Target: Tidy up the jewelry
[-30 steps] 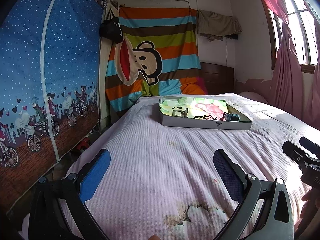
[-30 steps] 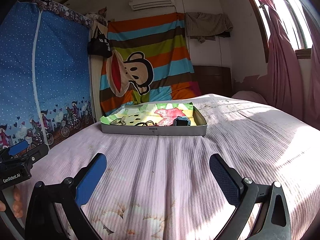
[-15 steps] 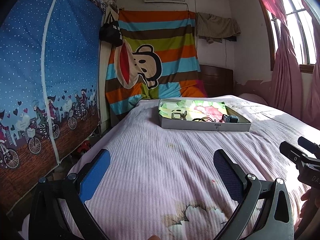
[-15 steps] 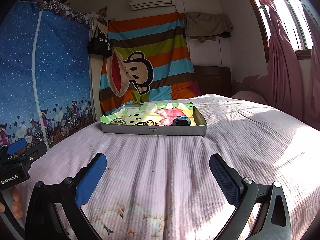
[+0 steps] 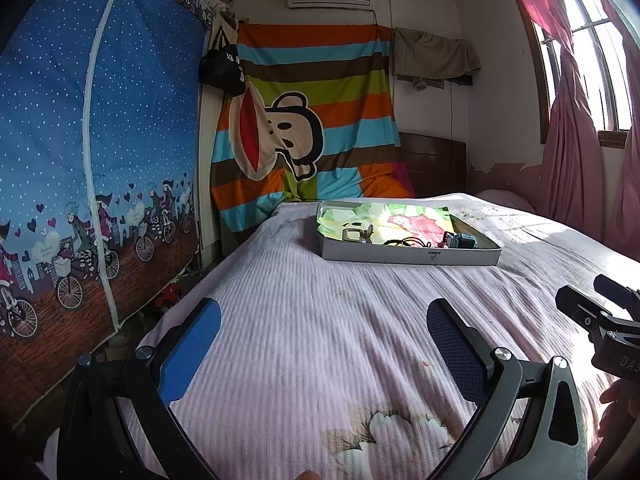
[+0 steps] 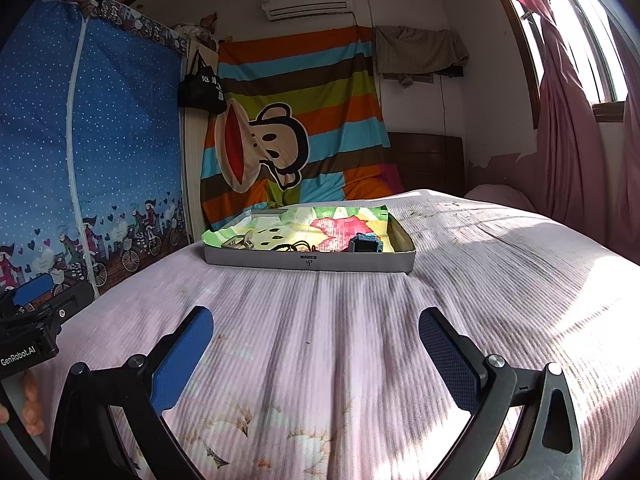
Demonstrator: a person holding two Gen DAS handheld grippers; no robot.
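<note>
Left gripper [image 5: 324, 328]: at 6 o'clock in its own view, jaws spread wide, blue pads bare, nothing held.
Right gripper [image 6: 316, 334]: likewise at 6 o'clock in its own view, wide open and empty; seen at 3 o'clock from the left camera.
Change: tray sitting a shade lower and nearer in the left view than a second ago; right view almost unmoved. Read as a slow approach, no contact yet, sorting not begun.
Bed [image 6: 500, 280]: pink ribbed spread, bare between grippers and tray.
Tray [image 6: 310, 263]: grey, shallow, well apart at 12 o'clock, lined with a bright printed cloth [image 6: 320, 224].
Jewelry count: one blue boxy piece [image 6: 365, 244] at the tray's right, one dark tangled cord or chain [image 6: 296, 246] mid-tray, one pale metallic piece [image 6: 240, 242] at left; finer items too small to tell.
Far wall: one striped monkey sheet [image 6: 296, 136], one air conditioner [image 6: 308, 2].
</note>
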